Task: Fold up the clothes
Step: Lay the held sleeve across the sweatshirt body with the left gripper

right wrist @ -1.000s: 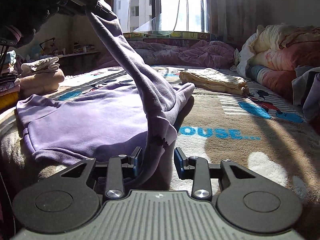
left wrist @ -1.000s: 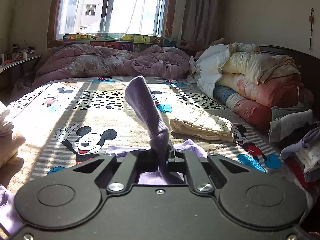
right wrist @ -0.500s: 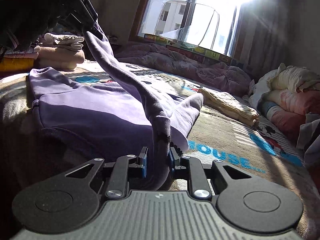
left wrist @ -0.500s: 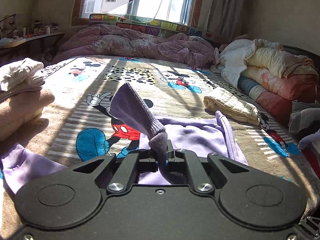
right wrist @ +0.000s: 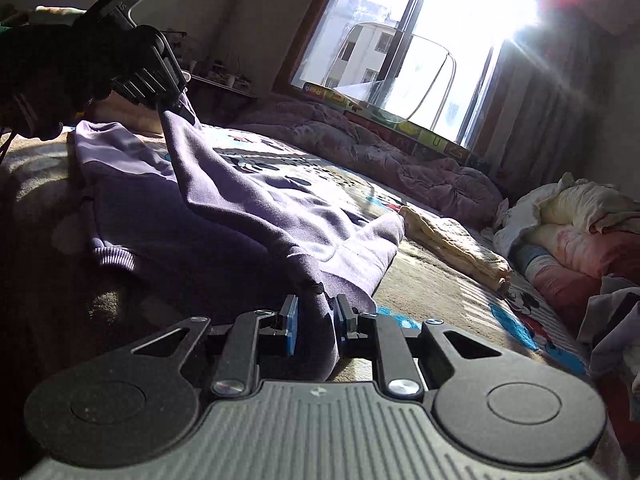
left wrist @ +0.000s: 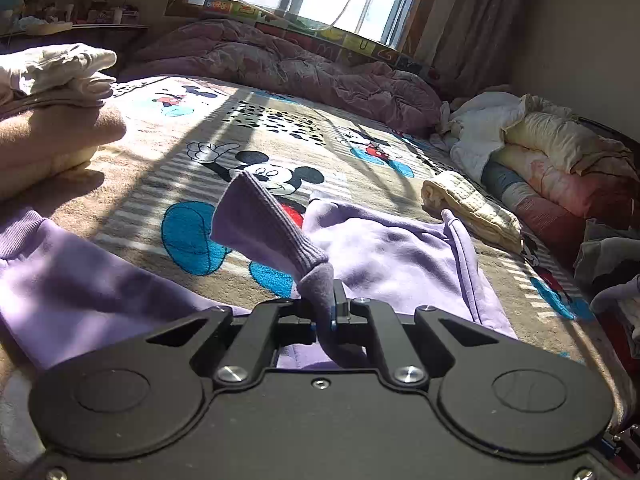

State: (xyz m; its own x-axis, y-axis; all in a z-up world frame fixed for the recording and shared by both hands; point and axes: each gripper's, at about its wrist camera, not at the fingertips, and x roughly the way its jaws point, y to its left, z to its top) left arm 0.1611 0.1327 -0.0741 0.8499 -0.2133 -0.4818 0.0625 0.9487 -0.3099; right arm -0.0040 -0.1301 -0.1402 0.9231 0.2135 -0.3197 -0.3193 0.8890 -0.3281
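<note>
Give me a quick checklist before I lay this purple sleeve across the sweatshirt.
1. Left claw shut on the sleeve cuff: ok.
2. Right claw has just been closing, sleeve fabric pinched between its pads: ok.
3. Sleeve spans both claws without twisting: cannot tell.
4. Sweatshirt body flat on the bed: not ok, rumpled.
5. Folded yellow blanket apart from the sweatshirt: ok.

Letters "M", "U", "G" on windowsill blocks.

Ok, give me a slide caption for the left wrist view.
Left gripper shut on purple sweatshirt sleeve cuff over the cartoon-print bedspread.
</note>
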